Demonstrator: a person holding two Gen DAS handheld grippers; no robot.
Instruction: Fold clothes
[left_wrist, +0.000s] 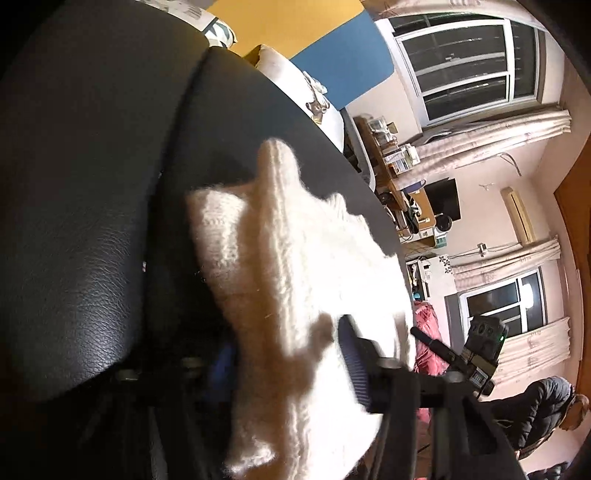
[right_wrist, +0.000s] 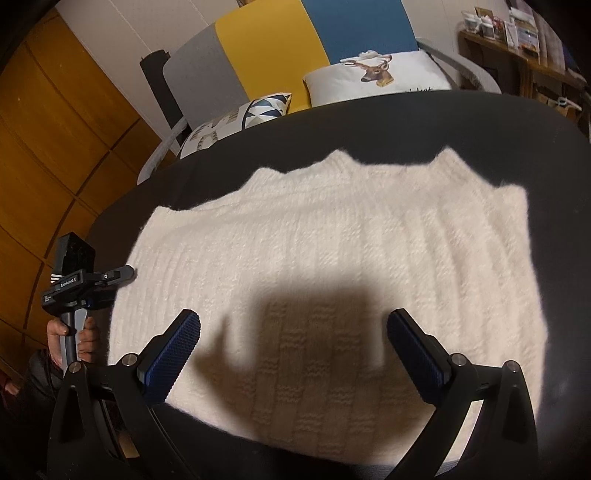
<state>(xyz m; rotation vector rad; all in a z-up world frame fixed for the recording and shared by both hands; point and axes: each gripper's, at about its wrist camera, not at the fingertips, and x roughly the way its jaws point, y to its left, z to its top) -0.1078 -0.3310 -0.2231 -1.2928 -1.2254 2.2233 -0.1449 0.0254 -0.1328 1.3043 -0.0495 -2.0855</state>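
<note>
A white knitted sweater (right_wrist: 332, 258) lies spread flat on a black leather-like surface (right_wrist: 406, 122), collar toward the far edge. My right gripper (right_wrist: 294, 317) hangs open just above the sweater's near half, nothing between its blue pads (right_wrist: 177, 350), and throws a shadow on the knit. At the sweater's left edge, a hand holds my left gripper (right_wrist: 123, 273). In the left wrist view the sweater (left_wrist: 295, 240) bunches up between the left gripper (left_wrist: 286, 339) fingers, which are shut on its edge. My right gripper (left_wrist: 424, 336) shows beyond the sweater.
Cushions (right_wrist: 376, 74) and a grey, yellow and blue backrest (right_wrist: 280, 48) stand behind the black surface. A wooden wall (right_wrist: 55, 147) runs along the left. The left wrist view shows a cluttered shelf (left_wrist: 391, 158), windows with curtains, and a person in a dark jacket (left_wrist: 543, 406).
</note>
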